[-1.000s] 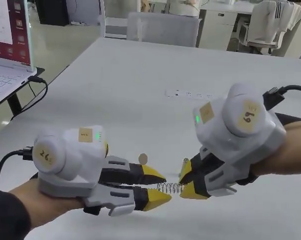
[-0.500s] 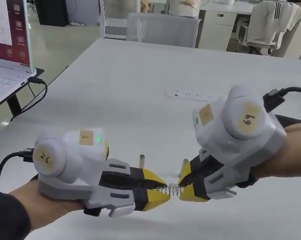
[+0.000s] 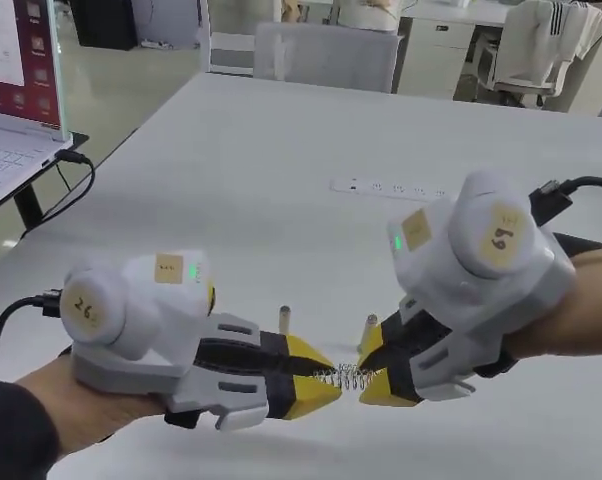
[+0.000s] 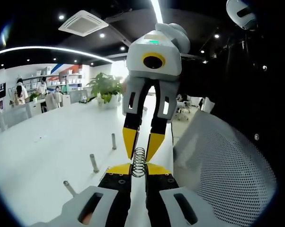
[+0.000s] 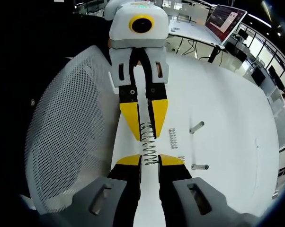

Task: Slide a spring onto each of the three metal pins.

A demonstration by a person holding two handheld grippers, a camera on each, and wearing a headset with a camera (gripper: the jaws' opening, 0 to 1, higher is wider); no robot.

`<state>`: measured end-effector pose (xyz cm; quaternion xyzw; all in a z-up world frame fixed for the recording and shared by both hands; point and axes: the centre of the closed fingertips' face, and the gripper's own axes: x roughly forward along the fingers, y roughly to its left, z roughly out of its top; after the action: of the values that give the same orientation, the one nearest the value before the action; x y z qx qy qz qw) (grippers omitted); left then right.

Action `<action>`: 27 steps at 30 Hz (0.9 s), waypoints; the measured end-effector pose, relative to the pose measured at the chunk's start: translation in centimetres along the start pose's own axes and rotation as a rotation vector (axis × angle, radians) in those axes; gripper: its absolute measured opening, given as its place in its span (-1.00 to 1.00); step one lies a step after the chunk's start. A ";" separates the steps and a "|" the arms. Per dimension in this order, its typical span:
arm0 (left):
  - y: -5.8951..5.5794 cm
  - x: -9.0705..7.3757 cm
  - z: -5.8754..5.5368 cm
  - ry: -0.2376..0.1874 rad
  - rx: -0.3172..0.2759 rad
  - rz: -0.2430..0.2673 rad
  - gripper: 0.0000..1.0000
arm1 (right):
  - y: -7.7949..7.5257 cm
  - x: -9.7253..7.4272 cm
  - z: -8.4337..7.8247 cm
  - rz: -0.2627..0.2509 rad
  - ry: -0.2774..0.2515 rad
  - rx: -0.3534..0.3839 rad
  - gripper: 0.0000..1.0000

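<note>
The left claw (image 4: 138, 168) is pinched narrow, its yellow wedge-shaped tips closed on one end of a thin wire coil spring (image 4: 139, 161). The right claw (image 5: 150, 161) faces it tip to tip, equally narrow, and grips the other end of the same coil. The spring thus hangs in the air between the two claws, just above the bench (image 3: 281, 200), with its bright steel turns bare in the short gap between the tips. Behind the yellow tips each claw has black jaw arms, which run back into a smooth white-and-grey plastic housing with a paper number sticker and a small green light. In the left gripper view three metal pins (image 4: 92, 162) stand upright in a row on the matte white bench top, to the left of the claws. They are slim dull-grey cylinders, and all three are bare. In the right gripper view a loose spring (image 5: 173, 138) of the same fine wire lies flat on the bench, near the pins. A grey mesh chair (image 4: 227, 165) with a perforated back sits at the bench edge. Farther across the bench lies a flat white power strip (image 3: 391, 188), and an open laptop (image 3: 6, 90) stands on a separate surface to the left.
</note>
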<state>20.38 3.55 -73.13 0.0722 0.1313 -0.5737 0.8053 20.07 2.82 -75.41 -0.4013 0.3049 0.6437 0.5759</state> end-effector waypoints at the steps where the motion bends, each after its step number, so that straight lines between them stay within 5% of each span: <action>1: 0.0 0.0 0.0 0.000 0.000 0.000 -0.95 | 0.0 0.1 0.0 0.002 -0.001 0.002 -0.76; 12: -0.2 -0.2 0.4 -0.022 -0.012 -0.011 -0.95 | 0.1 0.5 -0.2 0.010 -0.019 0.005 -0.81; 27: -0.2 -0.1 0.4 -0.022 0.001 -0.014 -0.95 | 0.1 -1.3 1.2 0.006 -0.029 0.026 -0.83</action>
<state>20.20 3.44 -72.74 0.0655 0.1226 -0.5801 0.8026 19.80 3.18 -73.68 -0.3833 0.3061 0.6472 0.5836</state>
